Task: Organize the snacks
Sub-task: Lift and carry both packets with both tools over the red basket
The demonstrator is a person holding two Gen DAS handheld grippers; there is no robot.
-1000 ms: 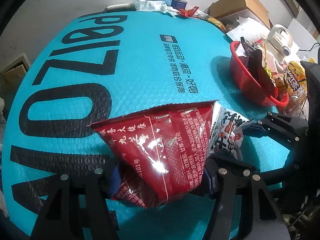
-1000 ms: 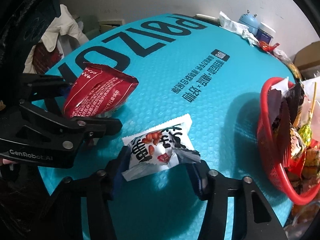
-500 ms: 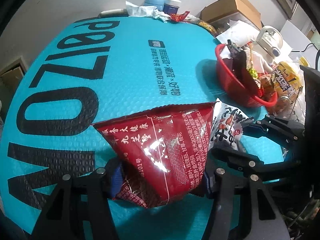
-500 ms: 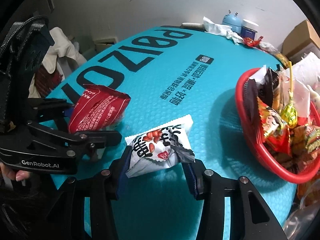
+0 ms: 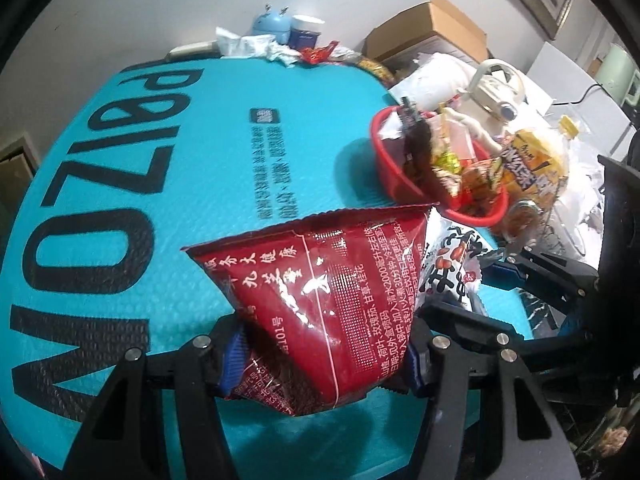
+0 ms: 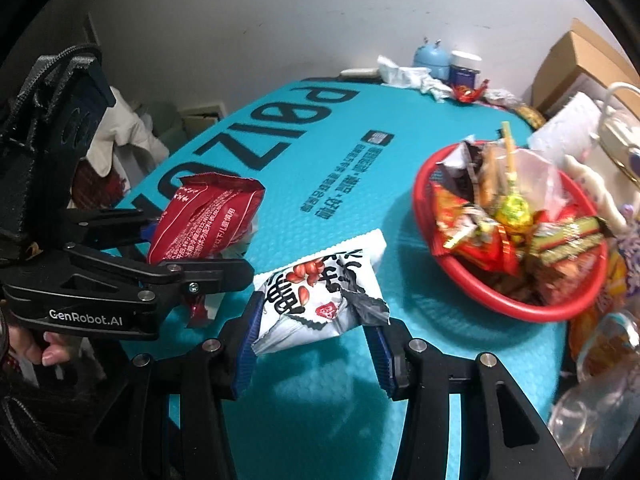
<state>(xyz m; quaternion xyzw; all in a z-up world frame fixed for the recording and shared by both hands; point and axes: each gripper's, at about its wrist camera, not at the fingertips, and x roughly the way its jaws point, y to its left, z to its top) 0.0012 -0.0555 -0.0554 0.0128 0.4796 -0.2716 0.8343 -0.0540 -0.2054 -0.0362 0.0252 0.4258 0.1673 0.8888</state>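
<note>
My left gripper (image 5: pixel 320 354) is shut on a dark red snack bag (image 5: pixel 320 280) and holds it above the teal table mat (image 5: pixel 200 160). My right gripper (image 6: pixel 316 340) is shut on a white peanut snack packet (image 6: pixel 316 292), also lifted off the mat. The red bag (image 6: pixel 204 216) and left gripper (image 6: pixel 192 248) show at the left of the right wrist view. The white packet (image 5: pixel 450 268) and the right gripper (image 5: pixel 472 292) show just right of the red bag in the left wrist view. A red basket (image 6: pixel 516 300) full of snacks sits ahead right; its rim (image 5: pixel 384 168) shows too.
Tissues, a blue gadget (image 6: pixel 430 56) and a jar (image 6: pixel 464 66) stand at the mat's far edge. Cardboard boxes (image 5: pixel 428 32), a white kettle (image 5: pixel 496 88) and bagged snacks (image 5: pixel 532 160) crowd the right side beyond the basket. A plastic bottle (image 6: pixel 592 400) lies at near right.
Both grippers have risen with their snack bags and moved toward the red basket, which now appears closer and more from above.
</note>
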